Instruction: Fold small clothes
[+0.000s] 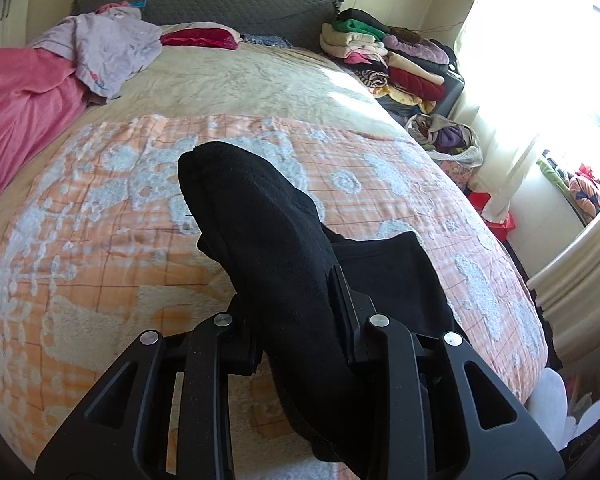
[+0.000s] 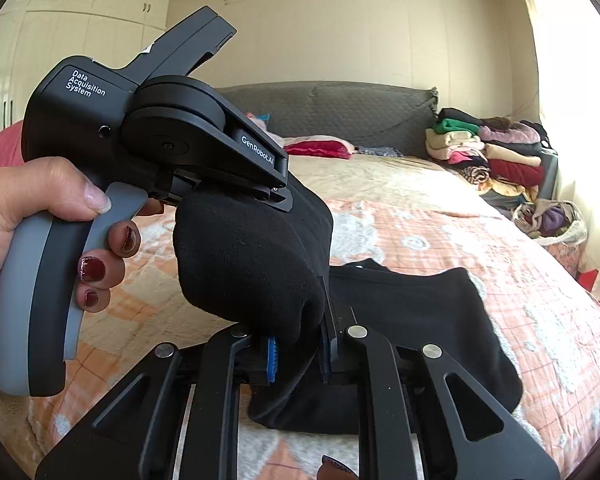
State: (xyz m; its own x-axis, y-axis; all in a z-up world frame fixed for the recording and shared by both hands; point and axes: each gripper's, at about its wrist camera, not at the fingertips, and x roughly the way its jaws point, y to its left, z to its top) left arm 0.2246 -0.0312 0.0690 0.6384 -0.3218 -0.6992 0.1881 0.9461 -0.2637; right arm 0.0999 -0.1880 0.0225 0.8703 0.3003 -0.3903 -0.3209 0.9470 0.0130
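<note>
Black garment (image 2: 256,256) above the bed (image 2: 440,224), jaws of left gripper (image 2: 278,196) and right gripper (image 2: 298,354) both clamped on it.

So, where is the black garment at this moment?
The black garment is lifted above the orange patterned blanket, gripped by both the left tongs and the right tongs; its lower part lies on the blanket.

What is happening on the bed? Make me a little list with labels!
place: bed with orange and white quilt
being folded: black garment
left hand-held gripper: shut on the black garment, lifting one part
right hand-held gripper: shut on the black garment, near its lower fold
rest of garment: lying flat on the quilt
hand: holds the left handle, dark red nails
nearby: stack of folded clothes beside the bed
</note>
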